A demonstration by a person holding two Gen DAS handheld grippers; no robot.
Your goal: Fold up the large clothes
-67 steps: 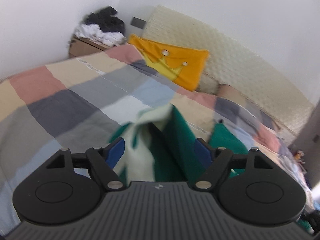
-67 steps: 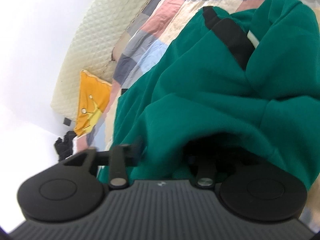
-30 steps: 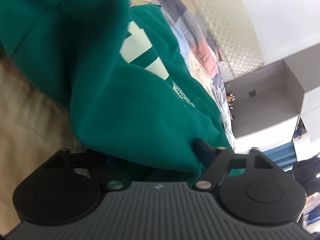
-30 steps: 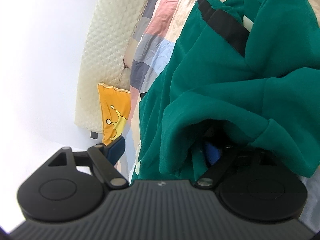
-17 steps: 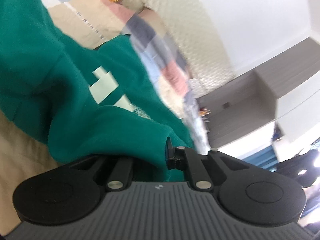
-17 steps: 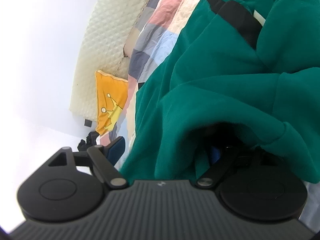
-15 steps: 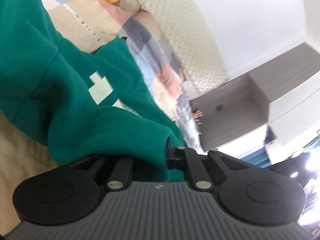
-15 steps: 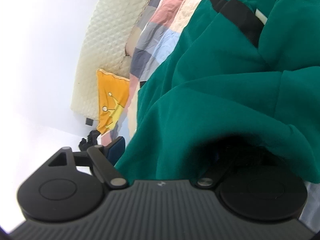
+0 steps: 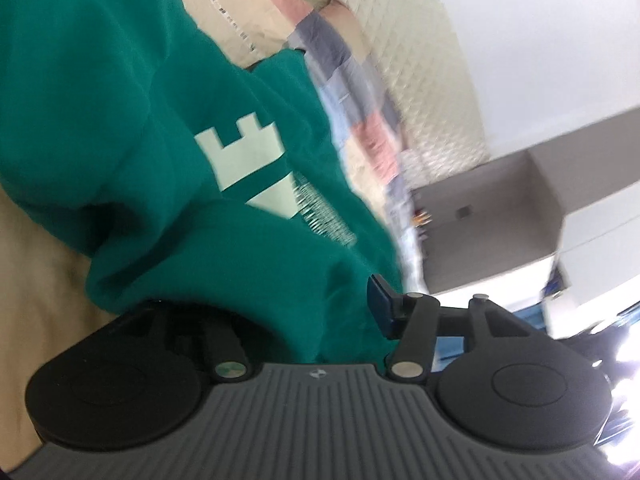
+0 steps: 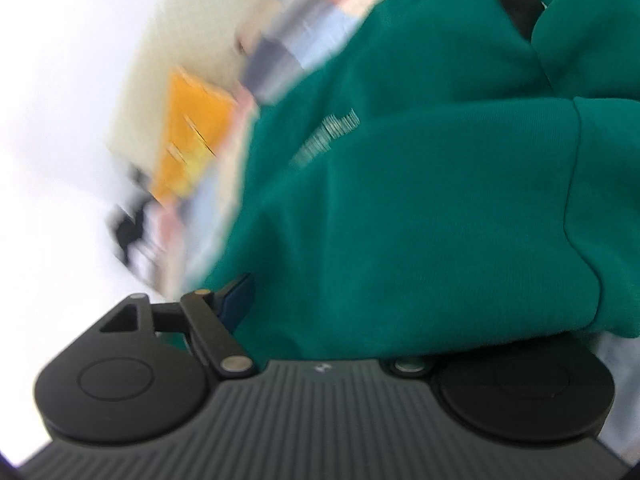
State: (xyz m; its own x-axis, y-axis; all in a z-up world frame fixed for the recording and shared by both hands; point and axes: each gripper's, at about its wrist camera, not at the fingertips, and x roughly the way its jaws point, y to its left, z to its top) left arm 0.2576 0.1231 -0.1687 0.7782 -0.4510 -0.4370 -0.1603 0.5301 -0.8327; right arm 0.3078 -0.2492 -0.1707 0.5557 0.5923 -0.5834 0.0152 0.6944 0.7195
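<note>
Both tongs are buried in the rumpled green sweatshirt with the pale printed logo [image 9: 224,152], which sits bunched on the patchwork quilt bed [image 9: 352,92]. The left tongs [image 9: 280,312] have just been opening with a thick fold between the jaws; the right tongs [image 10: 340,300] stand wide and have just narrowed a little, cloth draped over them, no visible pinch. If either lifts now I reckon the fold just slides out, or a fingertip snags an inner layer and drags it crooked.

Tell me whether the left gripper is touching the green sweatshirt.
Touching. In the left wrist view the green sweatshirt drapes over the left gripper, hiding one finger; the jaws have just been opening, with cloth between them.
</note>
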